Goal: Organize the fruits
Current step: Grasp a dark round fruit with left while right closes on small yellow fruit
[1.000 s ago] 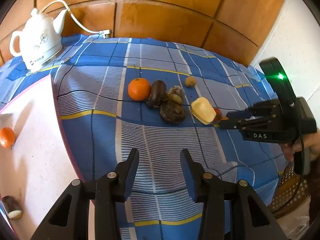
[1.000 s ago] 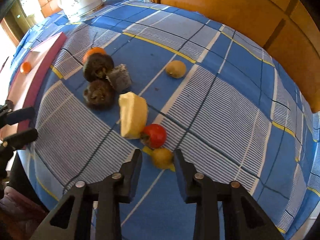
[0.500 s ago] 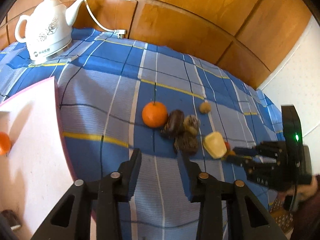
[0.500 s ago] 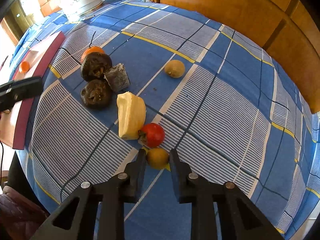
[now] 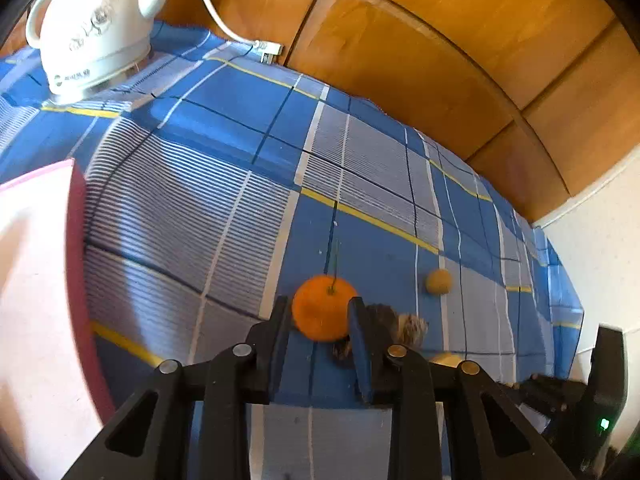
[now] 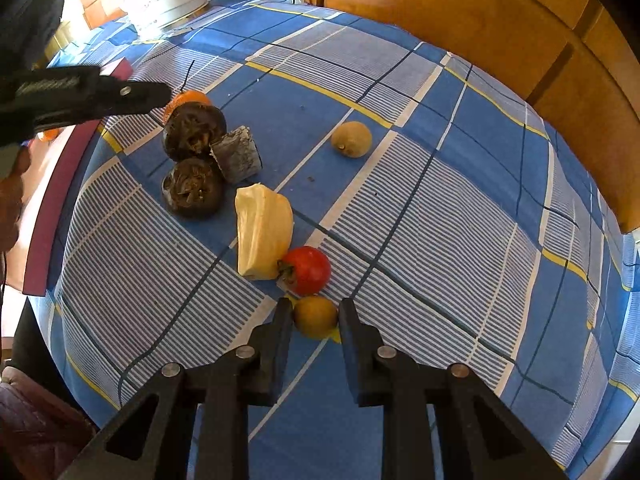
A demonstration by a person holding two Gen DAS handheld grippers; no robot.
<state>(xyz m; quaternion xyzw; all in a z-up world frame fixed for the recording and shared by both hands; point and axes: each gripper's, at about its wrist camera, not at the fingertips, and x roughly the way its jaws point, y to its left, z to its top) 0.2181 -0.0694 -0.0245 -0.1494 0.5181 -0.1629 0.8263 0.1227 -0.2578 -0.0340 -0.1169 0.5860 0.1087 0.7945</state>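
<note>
In the left wrist view an orange (image 5: 324,308) lies on the blue checked cloth between the fingers of my left gripper (image 5: 318,312). Its jaws are closing and the pads touch both sides of the fruit. The right wrist view shows that gripper's fingertip (image 6: 152,94) beside the orange (image 6: 188,98), which is half hidden by a dark fruit (image 6: 194,132). My right gripper (image 6: 316,314) is shut on a small yellow fruit (image 6: 316,316) resting on the cloth. A red fruit (image 6: 306,270) and a pale yellow piece (image 6: 262,232) lie just beyond it.
A second dark fruit (image 6: 192,194) and a grey chunk (image 6: 236,154) crowd the orange. A brownish round fruit (image 6: 352,139) lies apart. A pink-edged board (image 5: 36,280) lies at the left, a white kettle (image 5: 92,28) at the back, and a wooden wall behind.
My left gripper has moved forward over the cloth to the orange and its jaws have narrowed around it. The right gripper has stayed on the yellow fruit.
</note>
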